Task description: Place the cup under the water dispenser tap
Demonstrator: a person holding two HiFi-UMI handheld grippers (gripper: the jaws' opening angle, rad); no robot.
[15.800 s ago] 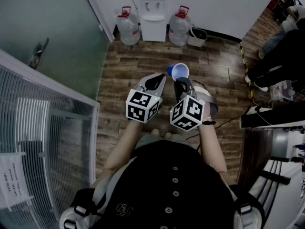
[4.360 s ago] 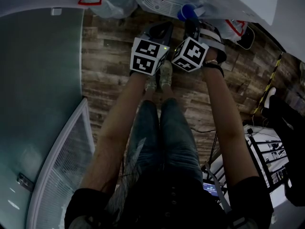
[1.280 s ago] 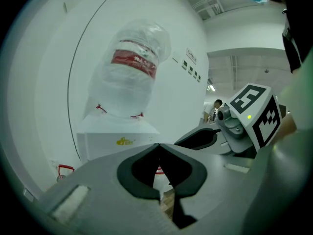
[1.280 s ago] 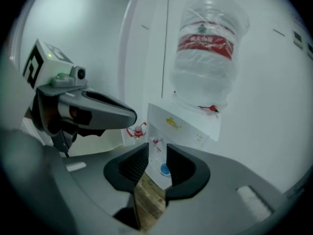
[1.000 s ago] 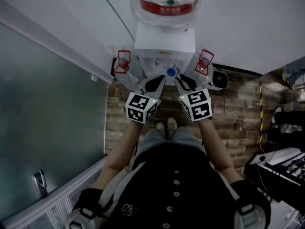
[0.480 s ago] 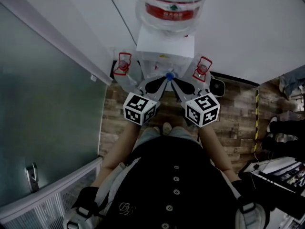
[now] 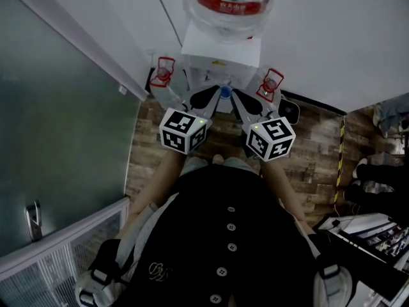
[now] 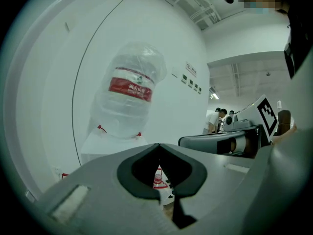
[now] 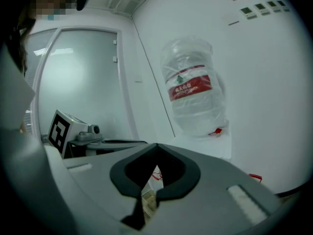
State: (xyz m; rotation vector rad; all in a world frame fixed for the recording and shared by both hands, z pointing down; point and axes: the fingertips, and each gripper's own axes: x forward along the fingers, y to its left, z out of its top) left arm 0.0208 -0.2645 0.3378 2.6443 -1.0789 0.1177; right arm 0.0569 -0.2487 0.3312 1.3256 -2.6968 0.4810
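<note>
The blue cup (image 7: 225, 93) stands on the white water dispenser (image 7: 220, 50), in its recess below the taps, seen from above in the head view. My left gripper (image 7: 206, 98) is just left of the cup and my right gripper (image 7: 241, 102) just right of it; neither holds it. In the left gripper view the left gripper (image 8: 159, 146) is shut and empty, facing the big water bottle (image 8: 129, 97) on the dispenser. The right gripper (image 9: 156, 146) is shut and empty too, with that bottle (image 9: 193, 94) ahead. The cup is hidden in both gripper views.
Two spare water jugs with red handles (image 7: 161, 75) (image 7: 268, 85) flank the dispenser on the wooden floor. A white bin (image 7: 289, 110) sits at its right. A glass partition (image 7: 64, 107) runs along the left. People (image 7: 383, 114) and a desk with equipment (image 7: 364, 235) are at the right.
Both grippers have lifted a little in front of the dispenser. The cup, carried in the right gripper much earlier, stays in the dispenser's recess on its own.
</note>
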